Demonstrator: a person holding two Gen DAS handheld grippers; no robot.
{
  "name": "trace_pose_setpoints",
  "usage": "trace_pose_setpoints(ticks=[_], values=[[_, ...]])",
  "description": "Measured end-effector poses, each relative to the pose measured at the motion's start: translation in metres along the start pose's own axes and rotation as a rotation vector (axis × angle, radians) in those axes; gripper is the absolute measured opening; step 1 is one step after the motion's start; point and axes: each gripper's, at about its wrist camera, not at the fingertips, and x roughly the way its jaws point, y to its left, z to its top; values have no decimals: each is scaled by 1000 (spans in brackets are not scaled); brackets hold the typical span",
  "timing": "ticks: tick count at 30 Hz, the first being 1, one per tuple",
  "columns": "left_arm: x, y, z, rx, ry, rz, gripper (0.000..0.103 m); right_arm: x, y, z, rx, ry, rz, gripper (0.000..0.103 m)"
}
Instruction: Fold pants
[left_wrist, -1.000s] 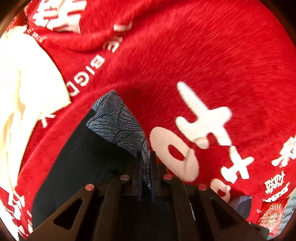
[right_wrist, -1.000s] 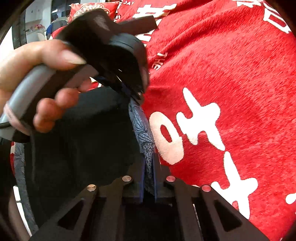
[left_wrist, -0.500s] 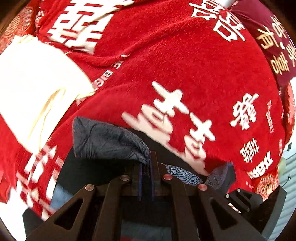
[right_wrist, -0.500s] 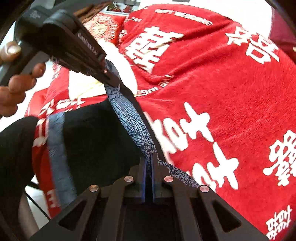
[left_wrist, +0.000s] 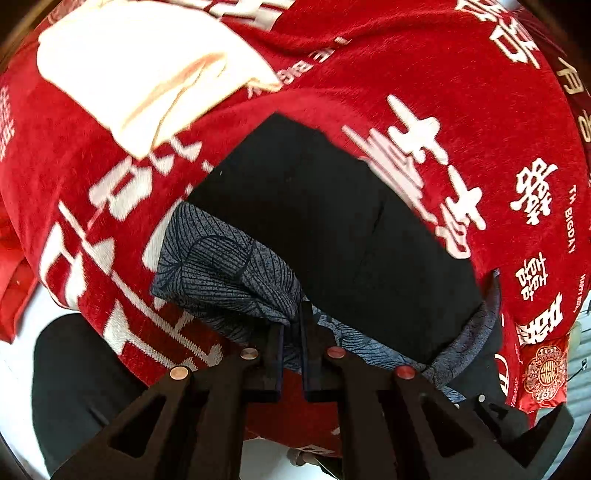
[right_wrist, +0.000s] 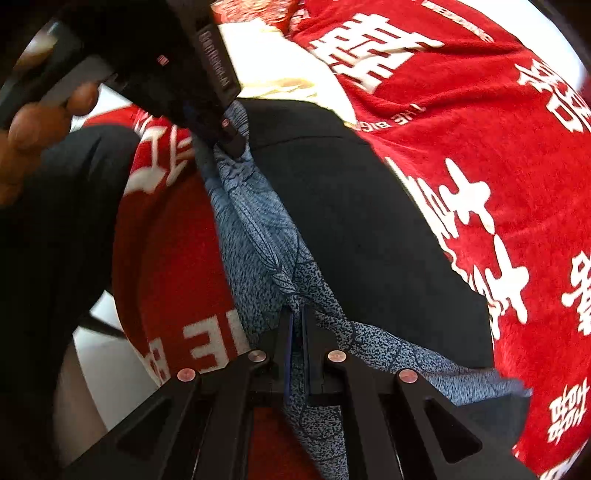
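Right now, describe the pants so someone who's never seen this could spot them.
Start from the red blanket with white lettering. On its near side lie the pants, plain black with a blue-grey leaf-patterned band. A cream cloth lies beyond; only the pants are dark.

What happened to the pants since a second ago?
Both grippers pulled the pants back across the red blanket, so more black cloth now lies spread flat. The left gripper and right gripper stayed shut on the patterned blue edge. The cream cloth stayed put.
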Motion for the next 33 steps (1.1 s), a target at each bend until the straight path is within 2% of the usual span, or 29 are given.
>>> trace_pose_setpoints(ticks=[3,4,6,8,10,12,13,14,16,18,21,24,26,28,30,32,33], values=[[-3,2,2,4,-8,-1,17,-11,5,3,15,-26,14,6],[6,9,1,-12,29,27,22,-7,11,3,5,-12,2,6],[17,18,-2,-39,77,41,23,7,17,0,5,36,-1,6],[9,23,-7,-55,65,32,24,10,14,0,50,43,5,6],[-6,23,-10,-23,32,96,27,-3,7,2,97,21,38,14],[-20,23,-11,-8,-12,138,31,-21,-2,3,135,-26,74,53],[-25,21,-11,-7,-25,137,33,-31,-7,2,159,-50,80,90],[-31,18,-9,-4,-43,132,34,-43,-14,2,189,-92,72,99],[-38,7,-3,20,-76,108,37,-60,-28,3,246,-164,90,98],[-33,-10,4,52,-88,79,44,-59,-41,10,300,-160,91,99],[-19,-44,10,130,-93,30,48,-38,-55,20,341,-133,79,99],[8,-71,18,195,-38,14,48,-4,-65,16,397,-35,82,98],[31,-78,14,230,13,35,49,14,-70,2,443,52,95,98],[54,-74,3,253,75,74,49,16,-72,-20,490,93,112,99],[50,-77,-7,303,10,77,52,0,-69,-35,488,73,105,99],[50,-87,-15,371,16,119,57,-19,-73,-46,507,62,91,98],[49,-91,-17,375,22,134,59,-26,-78,-51,526,50,89,98]])
